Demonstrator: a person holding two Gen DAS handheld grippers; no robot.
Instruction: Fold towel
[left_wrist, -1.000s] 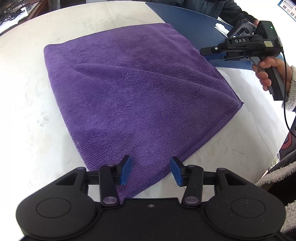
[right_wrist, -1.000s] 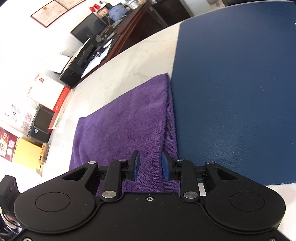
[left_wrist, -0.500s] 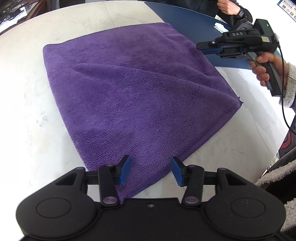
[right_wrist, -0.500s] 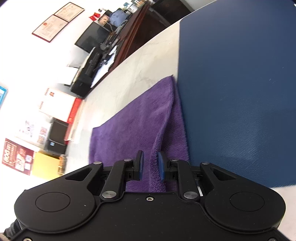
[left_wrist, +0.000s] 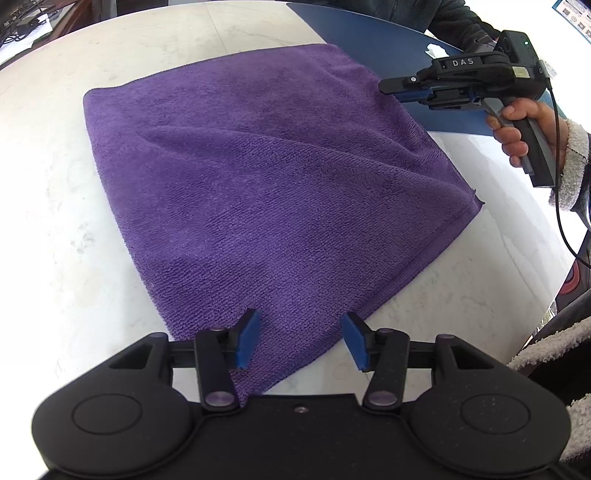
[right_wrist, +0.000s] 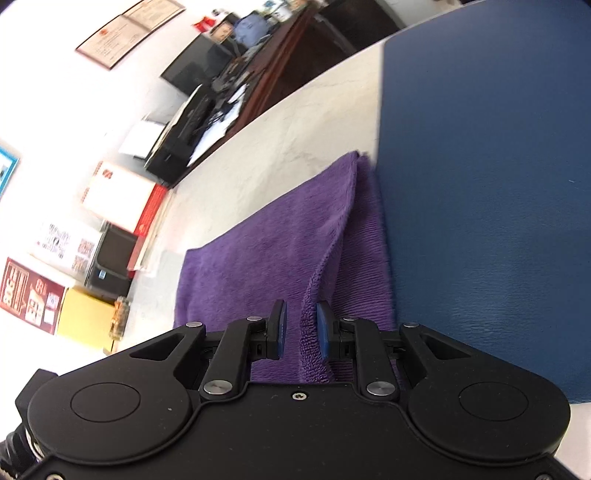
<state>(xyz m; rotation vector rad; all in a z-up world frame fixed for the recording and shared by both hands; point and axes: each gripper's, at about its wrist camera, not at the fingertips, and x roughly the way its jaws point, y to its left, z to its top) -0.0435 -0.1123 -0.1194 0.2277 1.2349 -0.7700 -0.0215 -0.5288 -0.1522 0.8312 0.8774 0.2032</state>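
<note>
Two grippers flank the purple towel (left_wrist: 266, 192) lying flat on the white table (left_wrist: 55, 184): the right gripper (right_wrist: 298, 328) pinches its raised far-right edge beside the blue mat (right_wrist: 480, 184), while the left gripper (left_wrist: 300, 338) hangs half-open over the nearest corner, gripping nothing.

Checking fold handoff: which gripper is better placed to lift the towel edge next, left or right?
Right. The right gripper has the towel edge pinched between its pads, raised off the table. The left gripper is open over the near corner, gripping nothing.
</note>
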